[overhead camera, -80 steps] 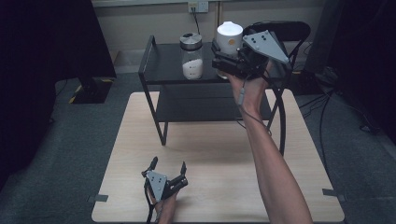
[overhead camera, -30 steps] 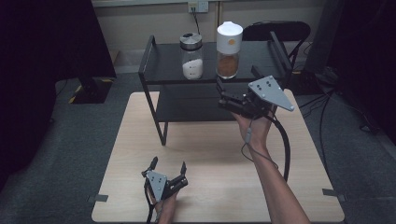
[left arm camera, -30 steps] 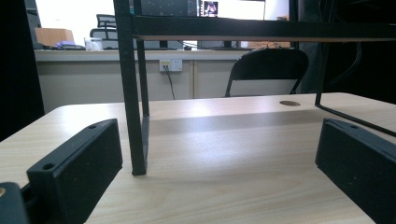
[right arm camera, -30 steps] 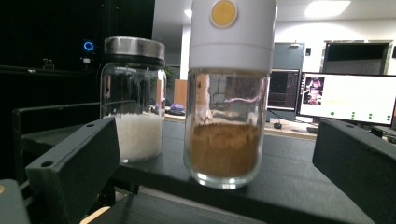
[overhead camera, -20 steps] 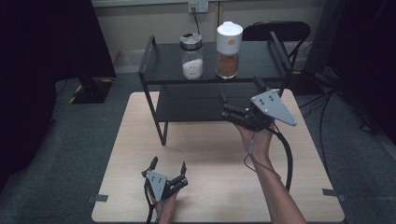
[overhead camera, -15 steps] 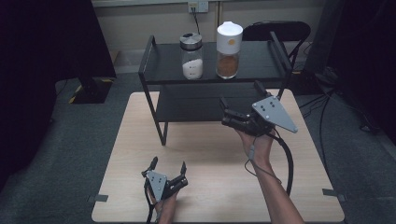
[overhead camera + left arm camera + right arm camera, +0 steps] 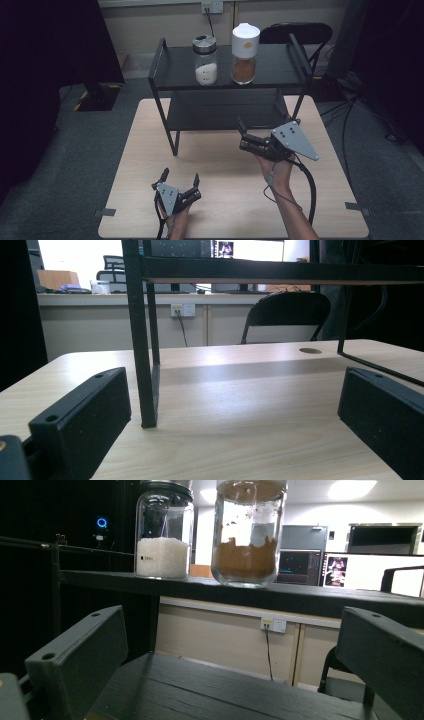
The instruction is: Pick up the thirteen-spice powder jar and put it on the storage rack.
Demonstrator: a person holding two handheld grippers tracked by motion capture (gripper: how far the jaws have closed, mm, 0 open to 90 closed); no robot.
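Observation:
A black two-tier rack (image 7: 175, 82) stands at the back of the wooden table (image 7: 220, 200). Its top shelf carries a glass jar of white grains (image 7: 205, 61) with a silver lid and a taller jar of brown powder (image 7: 244, 52) with a white lid. My right gripper (image 7: 244, 135) hovers open in front of the rack's lower shelf, to the right, jaws pointing at it. In the right gripper view, the white-grain jar (image 7: 162, 535) and the brown jar (image 7: 248, 540) stand above the empty right gripper (image 7: 232, 627). My left gripper (image 7: 180, 176) rests open near the front edge. In the left gripper view, the rack leg (image 7: 140, 340) stands ahead of my left gripper (image 7: 235, 390).
A black chair (image 7: 295, 32) stands behind the rack, and cables (image 7: 350, 105) lie on the floor to the right. The rack's lower shelf (image 7: 225, 690) is bare dark slats. A cable (image 7: 310, 190) trails from the right gripper over the table.
My right gripper was up at the brown jar on the top shelf; it has drawn back and down to lower-shelf height, leaving the jar standing. The left gripper has stayed still.

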